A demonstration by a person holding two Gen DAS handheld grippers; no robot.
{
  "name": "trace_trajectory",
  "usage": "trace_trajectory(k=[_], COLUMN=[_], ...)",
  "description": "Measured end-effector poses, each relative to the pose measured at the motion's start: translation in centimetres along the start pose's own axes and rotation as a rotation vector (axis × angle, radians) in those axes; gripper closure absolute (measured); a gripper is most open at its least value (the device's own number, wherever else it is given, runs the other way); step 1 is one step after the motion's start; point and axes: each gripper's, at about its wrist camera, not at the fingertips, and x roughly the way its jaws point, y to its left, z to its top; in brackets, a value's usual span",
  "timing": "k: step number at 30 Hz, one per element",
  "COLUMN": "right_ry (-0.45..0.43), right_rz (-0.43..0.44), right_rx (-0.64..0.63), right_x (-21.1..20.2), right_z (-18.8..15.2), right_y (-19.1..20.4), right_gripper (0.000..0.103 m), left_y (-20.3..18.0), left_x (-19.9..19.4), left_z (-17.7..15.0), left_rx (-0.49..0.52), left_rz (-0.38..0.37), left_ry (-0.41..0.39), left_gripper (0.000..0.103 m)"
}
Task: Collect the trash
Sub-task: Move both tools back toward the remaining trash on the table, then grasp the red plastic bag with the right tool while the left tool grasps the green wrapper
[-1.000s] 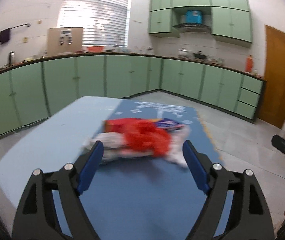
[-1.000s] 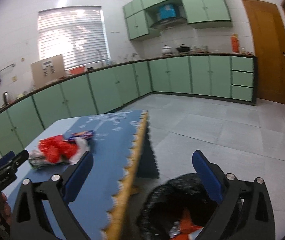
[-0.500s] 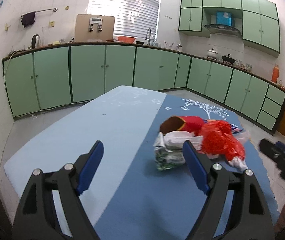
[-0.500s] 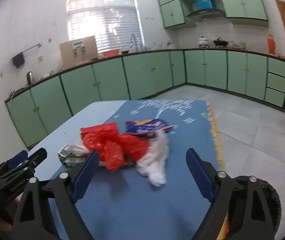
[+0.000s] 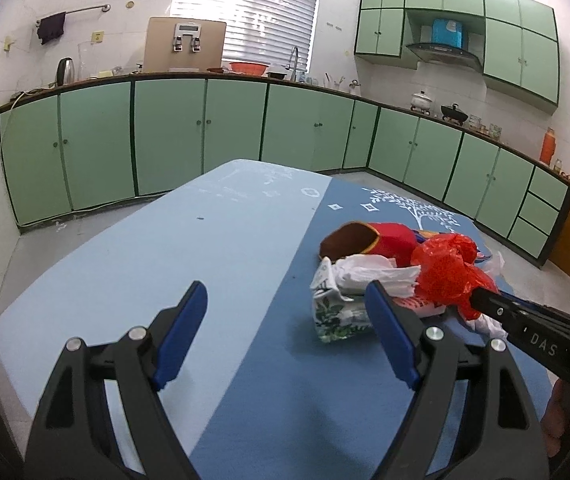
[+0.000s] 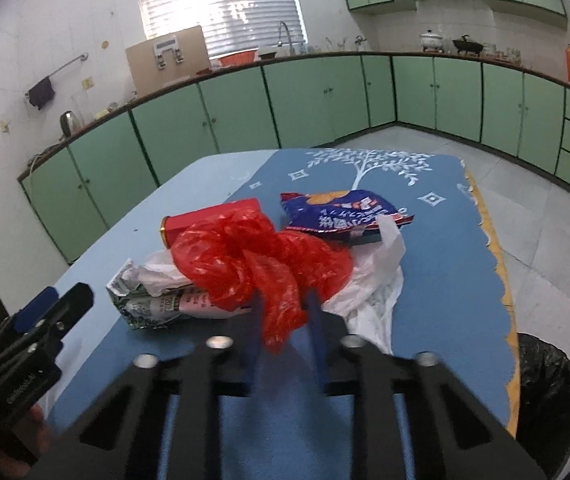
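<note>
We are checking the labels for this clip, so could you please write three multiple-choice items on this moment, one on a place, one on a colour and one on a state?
1. Where is the black-lined trash bin?
A. On the table
B. On the floor beside the table's scalloped edge
C. On the counter

2. What colour is the plastic bag between the right gripper's jaws?
A. Red
B. Green
C. Yellow

3. How does the left gripper stand?
A. Shut on the carton
B. Shut on the snack packet
C. Open, holding nothing

Answers: 1 B, the right wrist view shows the bin low at the table's corner. 2 A, crumpled red film hangs between the nearly closed jaws, which have just been closing. 3 C, its blue pads stand wide apart over bare cloth.
</note>
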Motion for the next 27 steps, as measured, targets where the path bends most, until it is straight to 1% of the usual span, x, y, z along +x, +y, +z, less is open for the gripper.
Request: trace_trajectory(k=[1,3,6,9,14,19,21,22,23,24,26,27], right_ry=[-0.003,-0.023,-0.064,-0.105,-0.121,-0.112,-0.111,-0.110,-0.109,-0.107,-0.105,-0.104], right_rz=[0.007,0.015,0.021,0.035,0.018,0.000,-0.004,-0.005,-0.006,-0.008,-0.009,-0.010], right_rx=[-0.007,-0.026,-0.036,-0.039,-0.047,-0.047,-0.042,-0.039,-0.038,-0.036,-0.036,-0.037], right_x=[-0.1,-0.8,-2.5,-4.4,-6.4,-6.9,-7.0,-7.1,-7.1,-7.1,-7.1,-7.2], right_z=[0.0,-0.1,0.0,0.2,-0.5,-1.3,-1.6,-1.7,-1.7,-1.7,-1.8,-1.8], right_y=[0.1,0.4,0.5,0.3,-0.6,-1.5,-1.8,-1.9,-2.0,-2.1,-2.3,-2.3], right_gripper=[0.095,0.097,0.098,0.098,0.098,0.098,0.098,0.098,0.098,0.098,0.098,0.098], left_y=[-0.1,-0.3,-0.5,-1.0,-1.5,-2.2,-2.5,-2.6,-2.7,-2.6,-2.9,-3.0], left_x=[0.1,0.3,1.0,1.6,2.6,3.5,3.9,4.1,4.3,4.4,4.4,4.2], left_z=[0.0,0.1,0.0,0.0,0.1,0.2,0.3,0.4,0.5,0.5,0.6,0.5], left_rx=[-0.001,-0.006,-0.011,-0.005,-0.003,0.011,0.011,0.010,0.009,0.008,0.009,0.010], left_rz=[-0.004,-0.011,-0.013,-0.013,-0.029,-0.053,-0.066,-0.075,-0.081,-0.081,-0.087,-0.088], left_ry=[0.002,0.008,0.033,0.056,0.096,0.127,0.137,0.144,0.149,0.149,0.141,0.133], left_gripper=[0.024,0.024,0.025,0.030,0.046,0.055,0.061,0.068,0.070,0.071,0.079,0.081])
